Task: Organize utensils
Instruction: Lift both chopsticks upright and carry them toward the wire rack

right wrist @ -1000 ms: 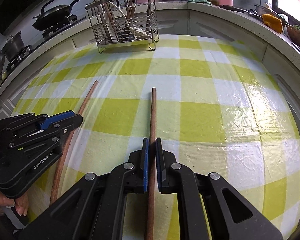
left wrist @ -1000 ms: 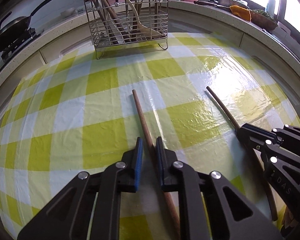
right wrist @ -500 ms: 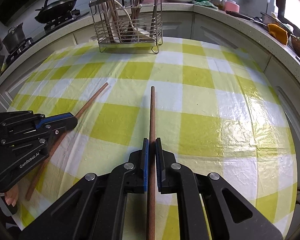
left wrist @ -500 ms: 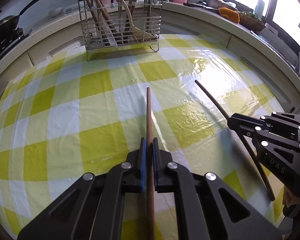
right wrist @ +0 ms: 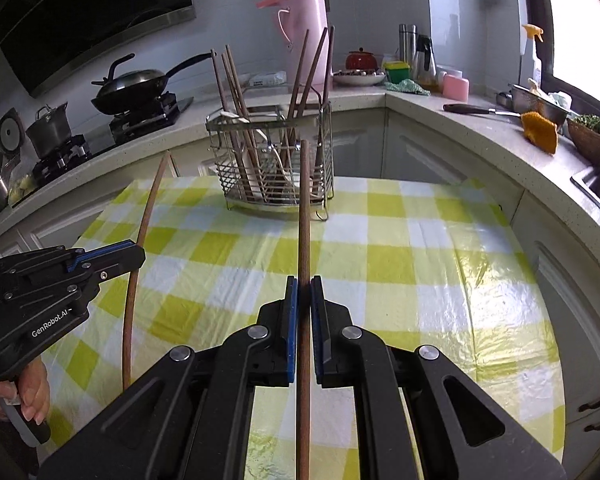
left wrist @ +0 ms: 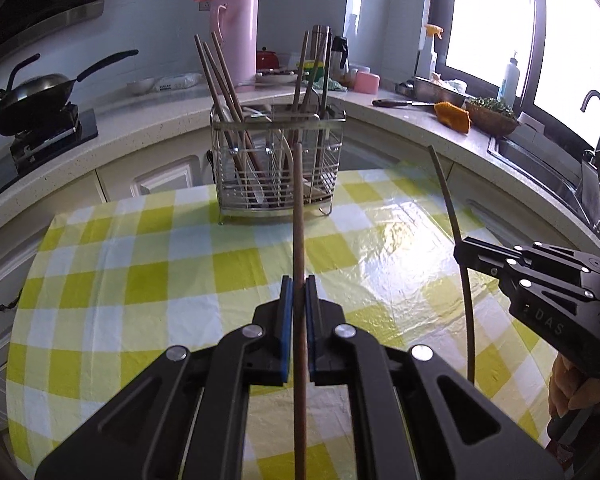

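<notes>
Your wire rack (left wrist: 278, 168) stands at the far edge of the table (left wrist: 148, 280), near its middle, with chopsticks (left wrist: 220, 76) upright in it. Behind it, on the counter (left wrist: 152, 120), the thermos (left wrist: 236, 24) stands; the wok (left wrist: 36, 96) sits off to the left.

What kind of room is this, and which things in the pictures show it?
Most likely a home kitchen: a wok sits on a gas stove, a sink lies under the window, and a wire utensil rack with chopsticks stands on the checked tablecloth.
</notes>
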